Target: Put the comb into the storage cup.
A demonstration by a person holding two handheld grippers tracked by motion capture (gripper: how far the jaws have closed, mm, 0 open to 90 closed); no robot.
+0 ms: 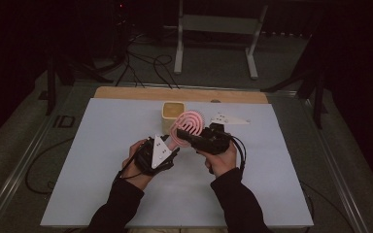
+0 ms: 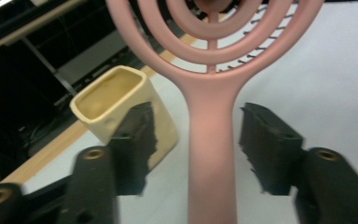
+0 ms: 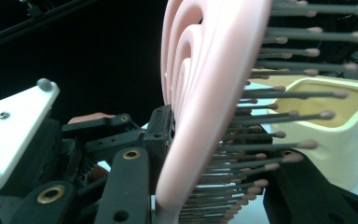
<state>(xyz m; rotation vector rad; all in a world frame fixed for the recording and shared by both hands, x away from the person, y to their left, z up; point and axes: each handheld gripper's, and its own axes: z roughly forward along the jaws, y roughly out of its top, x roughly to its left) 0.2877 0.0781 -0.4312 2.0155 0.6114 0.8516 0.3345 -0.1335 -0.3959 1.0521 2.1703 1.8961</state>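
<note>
Pink hairbrush (image 1: 188, 125) hangs just in front of the cream cup (image 1: 173, 116), its round head clamped in the right gripper (image 1: 187, 137), probably a handover. The left gripper (image 2: 195, 140) stands open around the handle without touching. Handle slants down toward the left gripper, bristles facing the cup.

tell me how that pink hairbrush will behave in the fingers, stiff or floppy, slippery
The pink hairbrush probably stays stiff: its ringed head holds its shape in the right gripper. It looks light, since the head is mostly open gaps. The smooth, rounded handle may slip or twist; the left gripper has its fingers apart beside it. The thin bristles likely flex.
</note>
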